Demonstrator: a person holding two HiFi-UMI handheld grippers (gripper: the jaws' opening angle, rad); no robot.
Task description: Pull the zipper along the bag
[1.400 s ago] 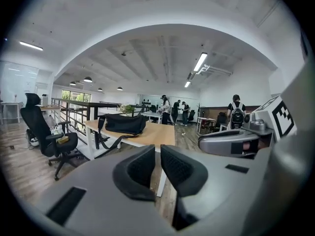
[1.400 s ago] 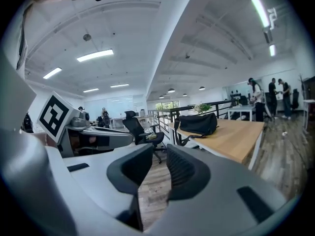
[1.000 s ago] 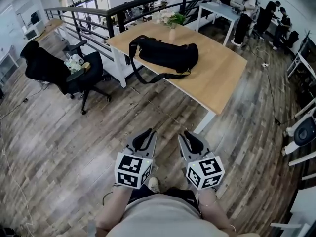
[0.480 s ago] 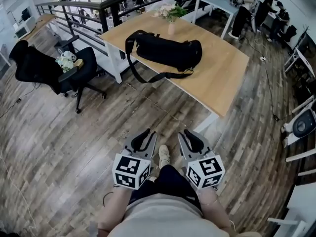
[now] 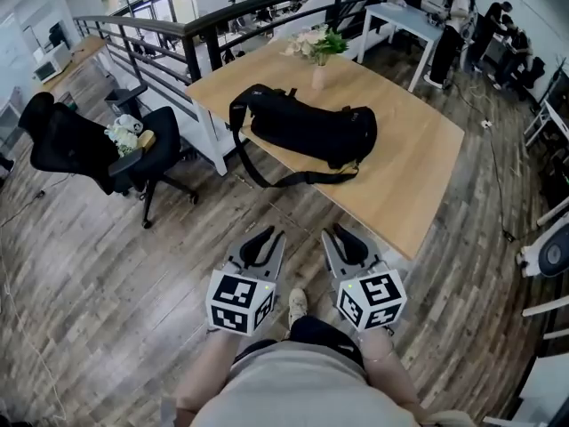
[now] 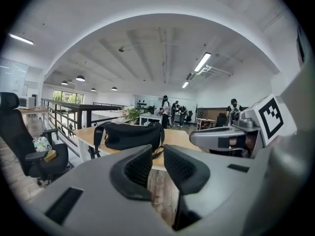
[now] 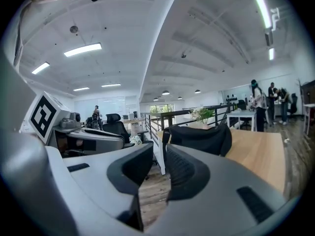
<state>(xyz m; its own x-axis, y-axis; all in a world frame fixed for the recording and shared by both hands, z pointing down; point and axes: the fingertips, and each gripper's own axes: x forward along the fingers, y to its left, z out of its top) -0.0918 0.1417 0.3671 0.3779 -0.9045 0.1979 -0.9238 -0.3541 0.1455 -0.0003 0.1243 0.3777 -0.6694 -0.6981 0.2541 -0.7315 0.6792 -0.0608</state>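
A black duffel bag (image 5: 311, 132) lies on the wooden table (image 5: 418, 181), its shoulder strap (image 5: 252, 160) hanging over the near edge. Its zipper is too small to make out. My left gripper (image 5: 267, 236) and right gripper (image 5: 338, 234) are held side by side over the floor, well short of the table. In the left gripper view the left gripper (image 6: 158, 149) shows a narrow gap between its pads, with the bag (image 6: 130, 135) far ahead. The right gripper (image 7: 160, 149) likewise stands slightly open and empty, facing the bag (image 7: 199, 137).
A vase of flowers (image 5: 318, 60) stands on the table behind the bag. A black office chair (image 5: 80, 145) stands to the left on the wood floor. A black railing (image 5: 222, 25) runs behind the table. People stand at a white table (image 5: 400, 16) at the back right.
The person has walked toward the table: the table and bag sit nearer and larger in the head view. Both grippers keep their spacing and their narrow gaps.
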